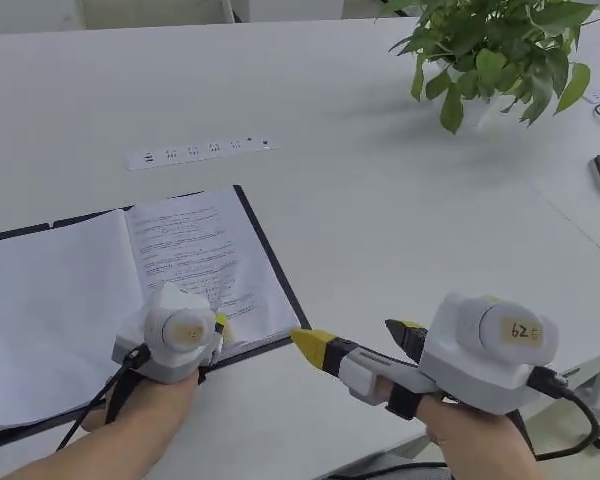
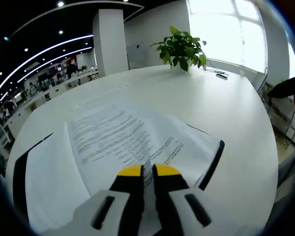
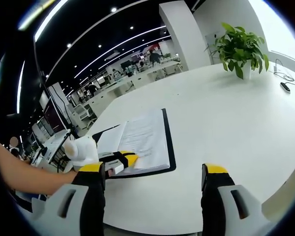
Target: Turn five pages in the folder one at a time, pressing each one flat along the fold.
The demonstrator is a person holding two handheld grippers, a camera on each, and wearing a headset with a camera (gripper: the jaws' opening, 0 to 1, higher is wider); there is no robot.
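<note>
Right gripper (image 1: pixel 358 338) nearest, at 5 o'clock of head view, fingers wide apart, holding nothing, over bare bench (image 1: pixel 400 220). Left gripper (image 1: pixel 218 326) at 7 o'clock, fingers together, tips at lower part of printed page (image 1: pixel 195 245); contact unclear. Black folder (image 1: pixel 264 240) lay open and flat on bench at 8 o'clock. It held blank white sheet (image 1: pixel 60 300) on 9 o'clock half, printed page on 3 o'clock half. Power strip (image 1: pixel 200 152) at folder's 12 o'clock. Potted plant (image 1: pixel 500 45) at 1 o'clock, well apart.

My left gripper (image 2: pixel 148 170) and right gripper (image 3: pixel 153 168) have rounded pale-grey housings (image 1: pixel 467 362), black jaws with yellow tips, and black cables (image 1: pixel 583 418). The right's round label (image 1: pixel 521 331), at lower right, reads 62.
</note>
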